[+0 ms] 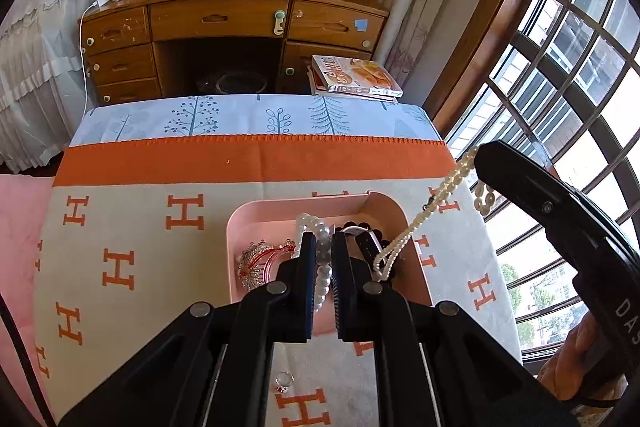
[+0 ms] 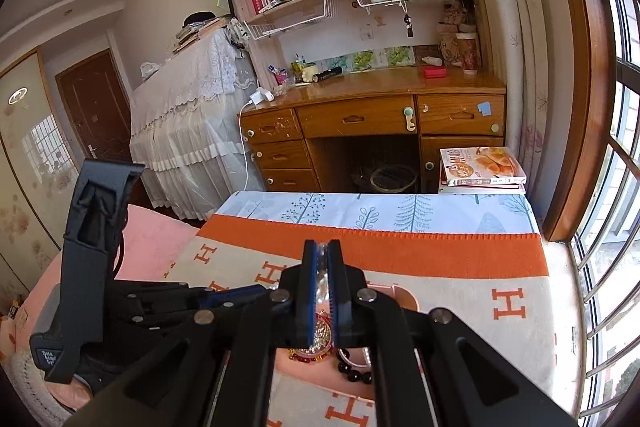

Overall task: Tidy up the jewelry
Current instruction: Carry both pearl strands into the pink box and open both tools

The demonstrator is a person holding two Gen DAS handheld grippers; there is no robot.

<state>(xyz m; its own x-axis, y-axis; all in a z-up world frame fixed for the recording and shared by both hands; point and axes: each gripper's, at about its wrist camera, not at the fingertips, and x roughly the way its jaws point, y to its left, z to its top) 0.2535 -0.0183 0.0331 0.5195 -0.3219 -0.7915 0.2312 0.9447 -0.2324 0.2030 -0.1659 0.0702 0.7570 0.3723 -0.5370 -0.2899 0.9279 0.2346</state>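
Note:
A pink tray (image 1: 240, 223) sits on the H-patterned blanket. My left gripper (image 1: 321, 241) is shut on a white bead bracelet (image 1: 323, 267) over the tray. In the tray lie a red and silver hair comb (image 1: 260, 263) and dark beads (image 1: 356, 227). My right gripper (image 2: 322, 247) is shut on a thin pearl necklace (image 1: 424, 215); the strand hangs from its tip down into the tray's right side. A ring (image 1: 284, 381) lies on the blanket in front of the tray. In the right wrist view, the comb (image 2: 320, 337) and dark beads (image 2: 354, 371) show below the fingers.
The blanket (image 1: 140, 227) covers a table with a blue tree-print cloth (image 1: 240, 119) at the far edge. A stack of books (image 1: 356, 75) lies at the far right. A wooden desk (image 1: 232, 23) stands behind. Windows (image 1: 560, 87) are on the right.

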